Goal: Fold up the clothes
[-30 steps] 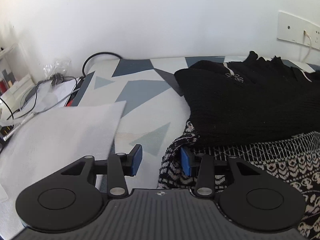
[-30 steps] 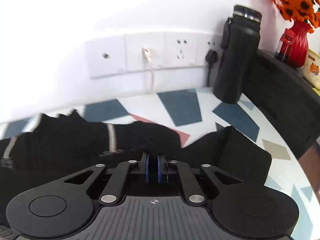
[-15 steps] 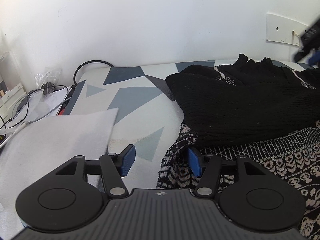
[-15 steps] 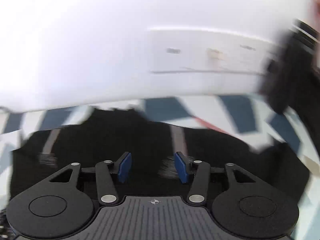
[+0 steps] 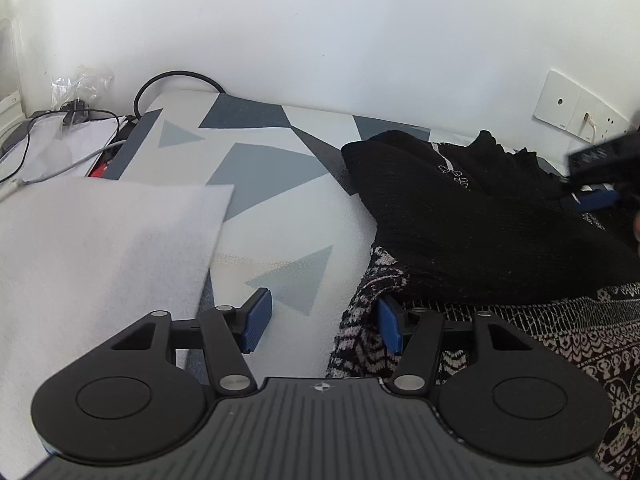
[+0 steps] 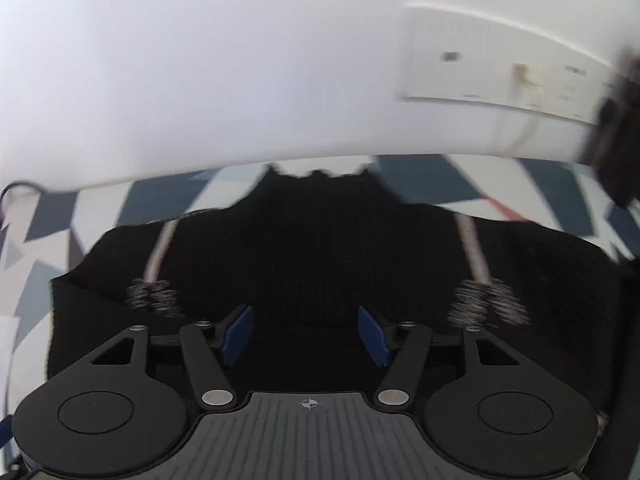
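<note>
Close in, the left gripper (image 5: 322,320) stands released, its blue pads spread wide: the right pad sits at the edge of the patterned black-and-white knit (image 5: 560,332), the left pad beside a white cloth (image 5: 100,248). Just beyond the right pad, the black sweater (image 5: 480,224) lies on that knit, over the geometric-print tablecloth (image 5: 272,168). Likewise released, the right gripper (image 6: 306,334) hovers with parted fingers above the black sweater (image 6: 312,248), blurred. Farther off, wall sockets (image 6: 500,64).
</note>
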`<state>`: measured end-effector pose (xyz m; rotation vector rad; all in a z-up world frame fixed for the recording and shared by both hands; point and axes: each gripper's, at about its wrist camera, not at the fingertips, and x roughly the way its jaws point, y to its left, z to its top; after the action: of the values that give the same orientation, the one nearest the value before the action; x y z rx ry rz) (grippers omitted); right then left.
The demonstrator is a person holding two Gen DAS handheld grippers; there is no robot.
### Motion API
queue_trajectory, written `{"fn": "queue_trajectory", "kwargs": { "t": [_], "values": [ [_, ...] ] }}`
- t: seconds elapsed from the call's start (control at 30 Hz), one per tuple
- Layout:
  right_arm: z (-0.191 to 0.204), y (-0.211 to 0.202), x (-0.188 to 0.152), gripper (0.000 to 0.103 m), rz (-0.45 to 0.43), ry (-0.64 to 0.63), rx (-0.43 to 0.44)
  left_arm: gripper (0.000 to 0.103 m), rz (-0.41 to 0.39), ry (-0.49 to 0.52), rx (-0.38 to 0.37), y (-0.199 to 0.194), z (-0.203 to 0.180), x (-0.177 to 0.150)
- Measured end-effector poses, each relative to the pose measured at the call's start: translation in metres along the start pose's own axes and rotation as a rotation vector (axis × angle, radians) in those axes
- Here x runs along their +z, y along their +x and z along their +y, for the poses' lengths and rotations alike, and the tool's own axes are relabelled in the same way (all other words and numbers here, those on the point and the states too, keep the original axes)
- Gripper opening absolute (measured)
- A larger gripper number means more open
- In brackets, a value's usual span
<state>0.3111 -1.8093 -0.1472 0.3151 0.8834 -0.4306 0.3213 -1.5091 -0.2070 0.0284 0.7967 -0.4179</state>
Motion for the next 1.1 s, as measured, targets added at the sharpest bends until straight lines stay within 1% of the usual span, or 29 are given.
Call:
{"fn": "queue_trajectory", "kwargs": {
  "t": [0.03,0.13,0.2,0.3,0.33,0.37,0.4,0.43,0.47,0.5,0.53,0.6,0.67,0.73,0.77,0.83,0.9,0.97,1.0,1.03,1.07,1.1],
  "values": [
    [-0.011,-0.006,-0.005,0.059,-0.017,0.019,-0.025,0.057,-0.002,-0.012,0.001,-0.001,0.002,0.000],
    [-0.053,-0.021,-0.021,0.059,-0.052,0.083,-0.094,0.055,-0.007,-0.049,0.008,-0.002,0.007,0.000],
    [-0.083,-0.029,-0.032,0.060,-0.055,0.134,-0.131,0.055,0.001,-0.061,0.017,-0.005,0.008,0.001],
    [-0.124,-0.037,-0.049,0.060,-0.046,0.215,-0.188,0.057,0.033,-0.048,-0.010,-0.012,0.005,0.008],
    [-0.135,-0.038,-0.056,0.060,-0.039,0.237,-0.196,0.058,0.041,-0.042,-0.038,-0.016,0.003,0.011],
    [-0.145,-0.038,-0.062,0.060,-0.028,0.259,-0.200,0.066,0.044,-0.032,-0.105,-0.023,0.001,0.015],
    [-0.155,-0.038,-0.068,0.060,-0.017,0.281,-0.205,0.071,0.046,-0.021,-0.171,-0.031,0.000,0.019],
    [-0.162,-0.039,-0.074,0.059,-0.014,0.303,-0.198,0.075,0.046,-0.011,-0.226,-0.038,-0.003,0.023],
    [-0.167,-0.039,-0.079,0.059,-0.016,0.326,-0.187,0.078,0.039,0.001,-0.261,-0.045,-0.006,0.027],
    [-0.169,-0.040,-0.083,0.059,-0.024,0.340,-0.178,0.080,0.034,0.011,-0.290,-0.051,-0.010,0.032],
    [-0.169,-0.041,-0.085,0.060,-0.036,0.351,-0.170,0.081,0.036,0.010,-0.300,-0.051,-0.013,0.038],
    [-0.168,-0.041,-0.087,0.060,-0.049,0.375,-0.149,0.083,0.050,-0.028,-0.284,-0.038,-0.015,0.049],
    [-0.165,-0.040,-0.087,0.060,-0.056,0.409,-0.108,0.083,0.072,-0.108,-0.247,-0.005,-0.010,0.061],
    [-0.160,-0.039,-0.086,0.060,-0.050,0.451,-0.070,0.079,0.106,-0.206,-0.198,0.029,-0.005,0.073],
    [-0.156,-0.038,-0.086,0.060,-0.045,0.470,-0.052,0.075,0.121,-0.251,-0.199,0.044,-0.003,0.077],
    [-0.148,-0.038,-0.086,0.063,-0.035,0.483,-0.027,0.075,0.146,-0.329,-0.203,0.071,0.000,0.086],
    [-0.138,-0.037,-0.087,0.066,-0.029,0.474,-0.021,0.076,0.149,-0.345,-0.202,0.087,-0.003,0.093],
    [-0.130,-0.037,-0.087,0.071,-0.024,0.453,-0.025,0.075,0.140,-0.334,-0.187,0.095,-0.010,0.099],
    [-0.127,-0.036,-0.088,0.073,-0.023,0.446,-0.028,0.063,0.140,-0.314,-0.174,0.096,-0.013,0.101],
    [-0.125,-0.036,-0.088,0.075,-0.022,0.440,-0.032,0.043,0.139,-0.294,-0.160,0.097,-0.017,0.103],
    [-0.122,-0.035,-0.088,0.076,-0.022,0.434,-0.036,0.014,0.139,-0.274,-0.147,0.099,-0.021,0.105],
    [-0.120,-0.035,-0.088,0.078,-0.022,0.429,-0.040,0.014,0.138,-0.254,-0.133,0.100,-0.024,0.106]
  ]
}}
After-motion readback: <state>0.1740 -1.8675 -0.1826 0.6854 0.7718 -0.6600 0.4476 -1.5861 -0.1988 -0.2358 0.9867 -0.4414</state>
